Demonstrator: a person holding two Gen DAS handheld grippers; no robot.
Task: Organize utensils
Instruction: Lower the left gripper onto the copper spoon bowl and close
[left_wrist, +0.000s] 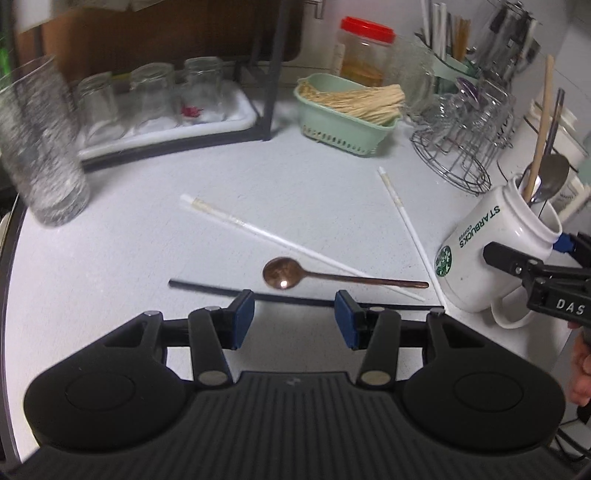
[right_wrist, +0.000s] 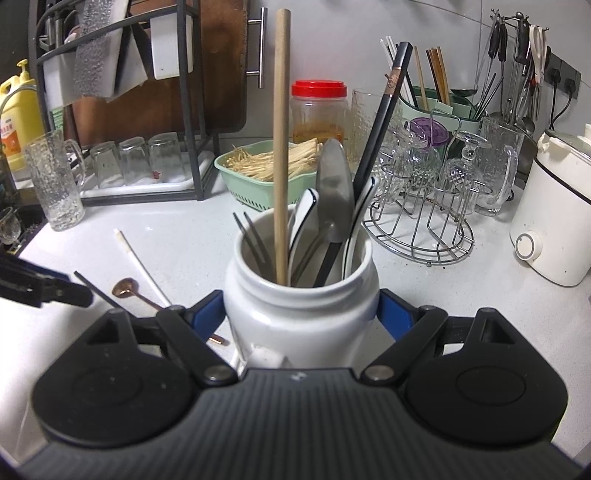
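Note:
A copper spoon (left_wrist: 284, 275) lies on the white counter, with a black chopstick (left_wrist: 207, 288) in front of it and two white chopsticks (left_wrist: 258, 230) behind and to the right. My left gripper (left_wrist: 294, 314) is open and empty, its blue pads straddling the black chopstick just above it. My right gripper (right_wrist: 301, 314) is shut on a white Starbucks mug (right_wrist: 301, 314) holding a wooden stick (right_wrist: 281, 147), spoons, a fork and a black chopstick. The mug (left_wrist: 491, 254) also shows at the right of the left wrist view, with the right gripper's finger on it.
A textured glass (left_wrist: 40, 155) stands at the left. A tray of upturned glasses (left_wrist: 155, 103) and a green basket (left_wrist: 343, 114) sit at the back. A wire glass rack (right_wrist: 424, 206) and a white appliance (right_wrist: 554, 221) stand to the right.

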